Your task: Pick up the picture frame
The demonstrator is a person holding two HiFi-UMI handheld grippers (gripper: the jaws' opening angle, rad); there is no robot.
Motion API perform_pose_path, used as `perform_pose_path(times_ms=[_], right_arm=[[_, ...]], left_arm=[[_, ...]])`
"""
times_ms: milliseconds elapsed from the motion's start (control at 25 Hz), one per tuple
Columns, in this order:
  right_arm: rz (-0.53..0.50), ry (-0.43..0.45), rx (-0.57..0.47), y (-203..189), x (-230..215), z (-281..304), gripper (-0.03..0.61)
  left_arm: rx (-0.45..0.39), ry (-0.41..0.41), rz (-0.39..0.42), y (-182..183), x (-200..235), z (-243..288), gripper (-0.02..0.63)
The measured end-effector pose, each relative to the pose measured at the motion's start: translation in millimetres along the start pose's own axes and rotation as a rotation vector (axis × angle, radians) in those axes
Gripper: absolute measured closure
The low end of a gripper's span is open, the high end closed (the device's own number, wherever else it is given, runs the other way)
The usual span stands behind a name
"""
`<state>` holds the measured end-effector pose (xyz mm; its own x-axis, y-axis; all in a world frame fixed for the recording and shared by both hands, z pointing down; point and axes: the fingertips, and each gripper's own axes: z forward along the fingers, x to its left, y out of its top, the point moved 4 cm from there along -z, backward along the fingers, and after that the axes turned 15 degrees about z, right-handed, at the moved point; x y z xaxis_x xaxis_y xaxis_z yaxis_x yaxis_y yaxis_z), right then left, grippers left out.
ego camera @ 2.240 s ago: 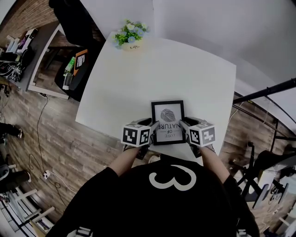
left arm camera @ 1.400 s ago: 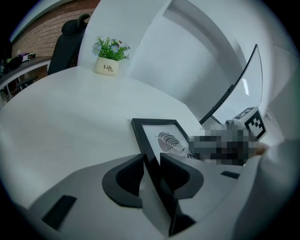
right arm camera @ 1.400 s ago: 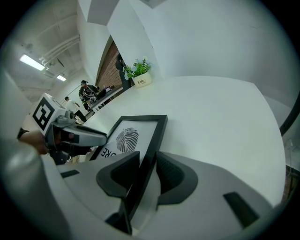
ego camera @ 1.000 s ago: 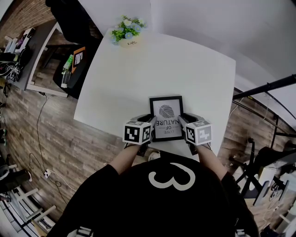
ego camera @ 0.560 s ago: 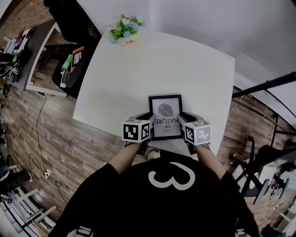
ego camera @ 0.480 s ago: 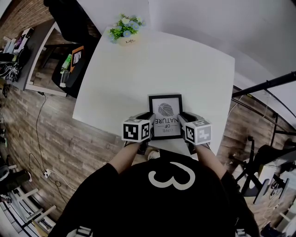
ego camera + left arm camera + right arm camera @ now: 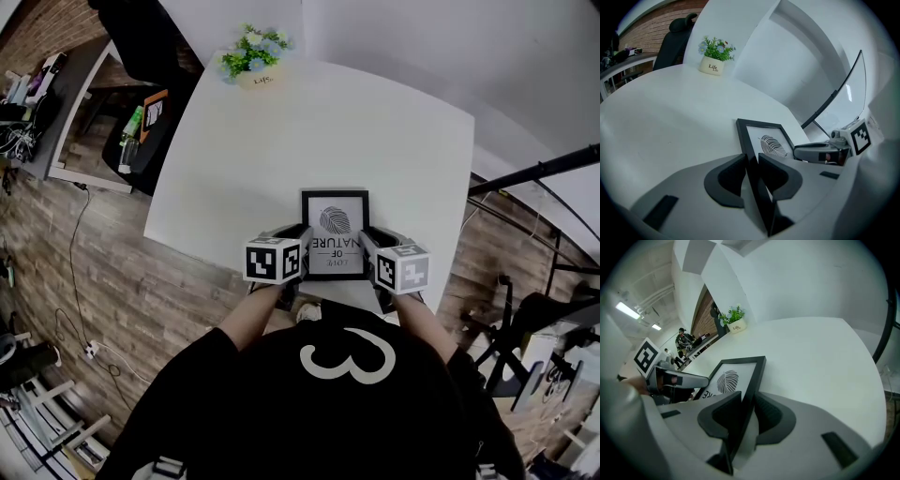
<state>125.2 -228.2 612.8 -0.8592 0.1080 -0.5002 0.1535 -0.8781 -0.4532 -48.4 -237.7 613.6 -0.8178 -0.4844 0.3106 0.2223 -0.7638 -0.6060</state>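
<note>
Both long sides of the picture frame (image 7: pixel 335 225) are gripped, just ahead of the wearer's black top (image 7: pixel 347 412).

Left hand-held gripper (image 7: pixel 751 161): jaws have just been closing. The frame's left rail stands between the pads, with both pads against it.

Right hand-held gripper (image 7: pixel 747 401): jaws pinched on the frame's right rail, the black moulding filling the gap between the pads.

In the head view the marker cubes sit by the frame's near corners.

Frame: black border, white mat, leaf print face up, with lettering at the end nearest the wearer. It lies at the near edge of the white worktop (image 7: pixel 328 131), far end on the surface. Whether the near end is raised, cannot tell.

Beyond the frame, at the worktop's far left corner, stands a small white flower pot (image 7: pixel 255 67) with green sprigs and pale blooms.

Left of the frame, off the worktop, is wood-plank floor (image 7: pixel 122 281). Past the pot is a dark office chair (image 7: pixel 141 37).
</note>
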Motion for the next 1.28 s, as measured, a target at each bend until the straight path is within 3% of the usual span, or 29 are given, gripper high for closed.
perform_pose_path(times_ms=[880, 1040, 1280], right_arm=[[-0.037, -0.004, -0.085, 2.7, 11.9, -25.4, 0.485], [-0.102, -0.018, -0.131, 5.8, 25.9, -35.0, 0.485], [-0.091, 0.008, -0.175, 10.6, 41.5, -47.5, 0.485]], left_arm=[[-0.028, -0.005, 0.025, 2.9, -12.8, -20.5, 0.523], [-0.057, -0.001, 0.031, 5.9, -12.8, -31.3, 0.525], [-0.095, 0.013, 0.047, 12.9, -13.7, -52.1, 0.525]])
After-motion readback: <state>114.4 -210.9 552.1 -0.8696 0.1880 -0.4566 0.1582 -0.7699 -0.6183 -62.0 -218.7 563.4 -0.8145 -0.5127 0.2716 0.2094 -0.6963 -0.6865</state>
